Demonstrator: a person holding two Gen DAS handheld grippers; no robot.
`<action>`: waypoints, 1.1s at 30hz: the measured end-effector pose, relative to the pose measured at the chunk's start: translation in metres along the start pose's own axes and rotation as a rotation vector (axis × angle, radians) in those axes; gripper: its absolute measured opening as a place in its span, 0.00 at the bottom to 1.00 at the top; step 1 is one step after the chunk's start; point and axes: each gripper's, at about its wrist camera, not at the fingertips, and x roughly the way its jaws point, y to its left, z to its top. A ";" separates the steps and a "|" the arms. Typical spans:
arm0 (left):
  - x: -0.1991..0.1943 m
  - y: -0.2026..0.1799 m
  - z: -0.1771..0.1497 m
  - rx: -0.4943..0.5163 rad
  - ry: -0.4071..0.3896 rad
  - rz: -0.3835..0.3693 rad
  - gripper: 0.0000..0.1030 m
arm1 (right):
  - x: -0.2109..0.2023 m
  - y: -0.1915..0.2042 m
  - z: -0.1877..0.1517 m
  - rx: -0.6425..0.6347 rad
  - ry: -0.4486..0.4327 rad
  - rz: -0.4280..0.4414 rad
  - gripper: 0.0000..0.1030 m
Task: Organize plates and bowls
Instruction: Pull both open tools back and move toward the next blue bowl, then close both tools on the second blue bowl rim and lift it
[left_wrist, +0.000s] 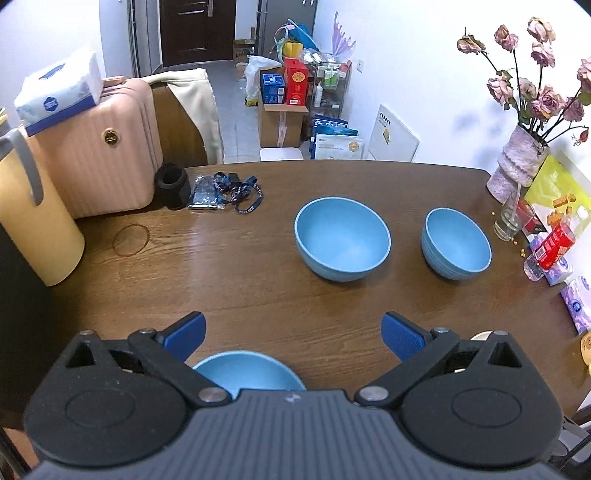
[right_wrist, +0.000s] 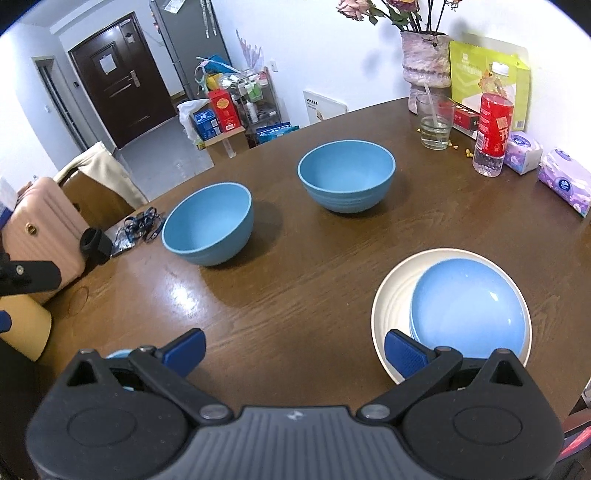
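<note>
The surface (right_wrist: 295, 295) is glossy brown wood with visible grain. The blue bowls (right_wrist: 208, 225) look matt and smooth, the blue plate (right_wrist: 469, 302) glossier, the fingers (right_wrist: 404, 356) ribbed.

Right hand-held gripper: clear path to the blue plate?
Probably yes. The right hand-held gripper is open, and the blue plate lies uncovered on the white plate just beyond its right finger.

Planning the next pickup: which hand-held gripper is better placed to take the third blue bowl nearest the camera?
Probably left. The left hand-held gripper is open directly above the near blue plastic bowl; the right hand-held gripper sits beside it.
</note>
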 end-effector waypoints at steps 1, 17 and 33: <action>0.002 0.000 0.002 -0.002 0.002 -0.001 1.00 | 0.002 0.001 0.002 0.000 0.000 -0.003 1.00; -0.005 -0.006 0.014 -0.146 -0.010 0.053 1.00 | 0.005 0.011 0.032 -0.086 -0.014 0.015 1.00; 0.089 -0.033 0.093 -0.077 0.046 0.099 1.00 | 0.088 0.011 0.098 0.007 0.036 -0.025 0.98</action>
